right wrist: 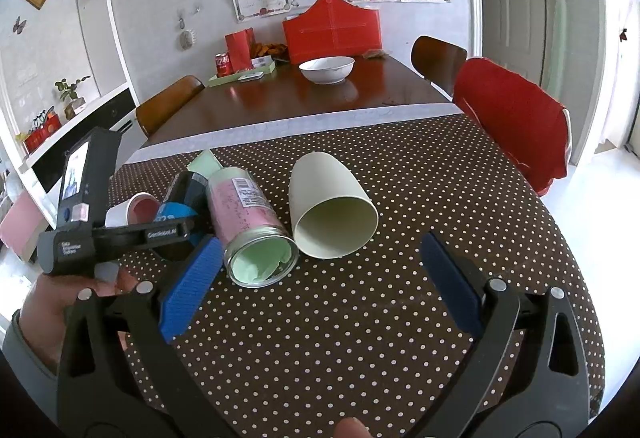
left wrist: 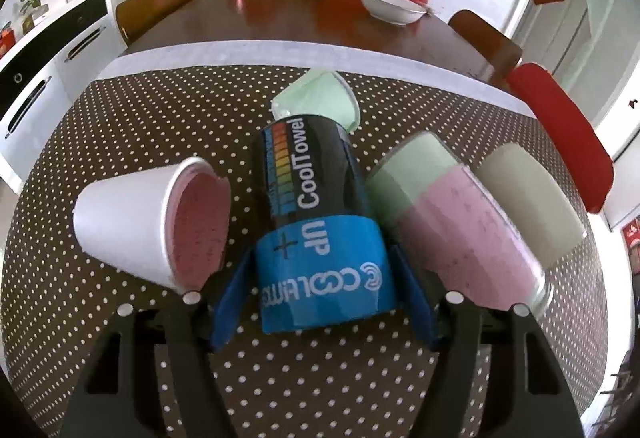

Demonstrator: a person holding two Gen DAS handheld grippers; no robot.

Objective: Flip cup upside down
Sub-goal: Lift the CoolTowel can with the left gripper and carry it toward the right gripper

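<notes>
Several cups lie on their sides on the dotted tablecloth [left wrist: 120, 318]. My left gripper [left wrist: 324, 302] has its blue pads around the base of a black-and-blue "CoolTowel" cup [left wrist: 316, 222]. It lies between a white cup with a pink inside [left wrist: 152, 222] and a clear glass with pink and green lining [left wrist: 448, 222]. A green cup [left wrist: 320, 98] lies behind it and a beige cup [left wrist: 528, 202] at the right. My right gripper [right wrist: 320, 286] is open and empty, in front of the glass [right wrist: 252, 222] and the beige cup [right wrist: 332, 206].
Beyond the tablecloth [right wrist: 400, 318] the wooden table [right wrist: 304, 98] holds a white bowl [right wrist: 326, 69], a red can [right wrist: 223, 64], a green tray [right wrist: 240, 76] and red bags [right wrist: 332, 30]. A red-covered chair [right wrist: 516, 126] stands at the right and brown chairs at both sides.
</notes>
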